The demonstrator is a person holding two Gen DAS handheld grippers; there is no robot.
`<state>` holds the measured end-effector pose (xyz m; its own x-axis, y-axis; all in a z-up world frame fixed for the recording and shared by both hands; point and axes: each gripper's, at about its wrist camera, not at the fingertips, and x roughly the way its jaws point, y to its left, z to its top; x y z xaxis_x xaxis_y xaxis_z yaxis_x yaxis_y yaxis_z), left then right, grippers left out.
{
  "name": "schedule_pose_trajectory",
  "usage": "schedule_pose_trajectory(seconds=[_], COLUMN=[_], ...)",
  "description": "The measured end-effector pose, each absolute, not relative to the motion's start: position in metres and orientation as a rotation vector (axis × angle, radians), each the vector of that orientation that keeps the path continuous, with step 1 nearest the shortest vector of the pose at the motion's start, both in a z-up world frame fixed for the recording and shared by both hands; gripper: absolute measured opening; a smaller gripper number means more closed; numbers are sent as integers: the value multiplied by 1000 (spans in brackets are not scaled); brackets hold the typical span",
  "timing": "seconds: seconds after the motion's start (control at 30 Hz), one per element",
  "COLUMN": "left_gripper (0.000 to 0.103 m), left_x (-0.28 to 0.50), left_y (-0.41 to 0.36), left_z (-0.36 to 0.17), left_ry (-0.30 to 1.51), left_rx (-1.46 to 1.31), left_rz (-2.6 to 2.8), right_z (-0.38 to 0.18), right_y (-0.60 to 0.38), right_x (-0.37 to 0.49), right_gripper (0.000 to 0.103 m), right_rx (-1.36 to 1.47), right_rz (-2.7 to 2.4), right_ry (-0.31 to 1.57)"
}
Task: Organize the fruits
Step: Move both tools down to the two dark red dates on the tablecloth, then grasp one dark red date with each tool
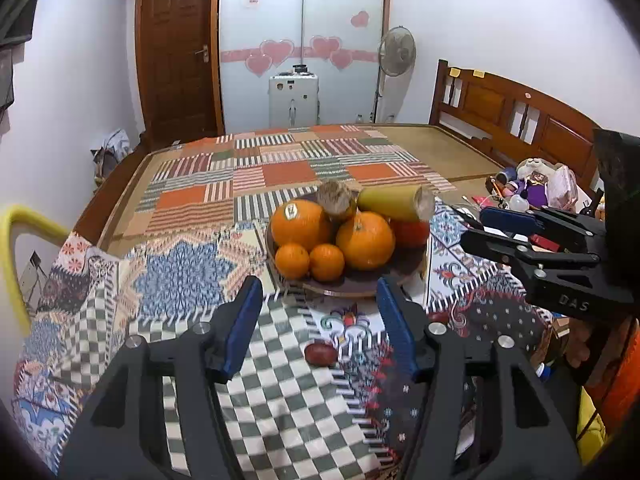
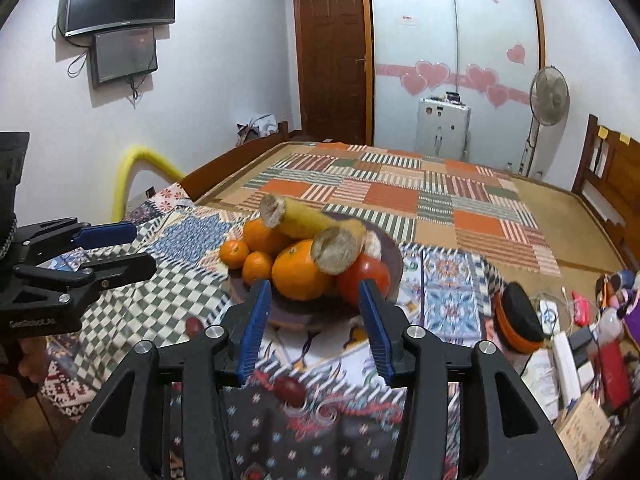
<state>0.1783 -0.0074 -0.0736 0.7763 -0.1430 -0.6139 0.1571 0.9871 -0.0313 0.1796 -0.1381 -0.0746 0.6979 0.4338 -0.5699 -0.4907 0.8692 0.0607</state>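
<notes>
A dark round plate [image 1: 348,292] on the patterned cloth holds two large oranges [image 1: 365,240], two small mandarins [image 1: 327,262], a yellow banana-like piece [image 1: 390,197] and a red fruit [image 1: 410,232]. One small dark-red fruit [image 1: 320,354] lies on the checked cloth in front of the plate. It sits below my open left gripper [image 1: 319,284], which holds nothing. A second small red fruit [image 2: 290,392] lies on the cloth under my right gripper [image 2: 315,286], open too and empty. Each gripper shows in the other's view: the right gripper [image 1: 476,226] and the left gripper [image 2: 144,248].
Clutter fills the right of the cloth: a black and orange case [image 2: 520,316], boxes, toys and bottles [image 1: 536,188]. A yellow padded bar [image 1: 12,240] rises at the left edge. A wooden headboard [image 1: 520,112] and a standing fan [image 1: 396,52] are behind.
</notes>
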Motion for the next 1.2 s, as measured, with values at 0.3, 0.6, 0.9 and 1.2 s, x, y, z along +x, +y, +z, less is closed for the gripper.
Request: schedule_pose_trajectory(seconds=[0.3,0.6,0.9,1.2], left_gripper=[60,60,43,33], left_x=[175,183,197,204], left_y=[4,1,-6,-8], left_z=[-115,-148,-160,-165], left_ry=[761,819,846,850], left_rx=[-13,0,1,8], left_rz=[-153,-166,-204,-192], right_z=[-111,-144,-148,-147], right_y=[-136,-130,-128,-127], right_x=[171,172,175,174], right_gripper=[45,45,30,21], right_rx=[-116,-137,-140,-147], right_rz=[526,533,541,555], right_ry=[693,749,748,731])
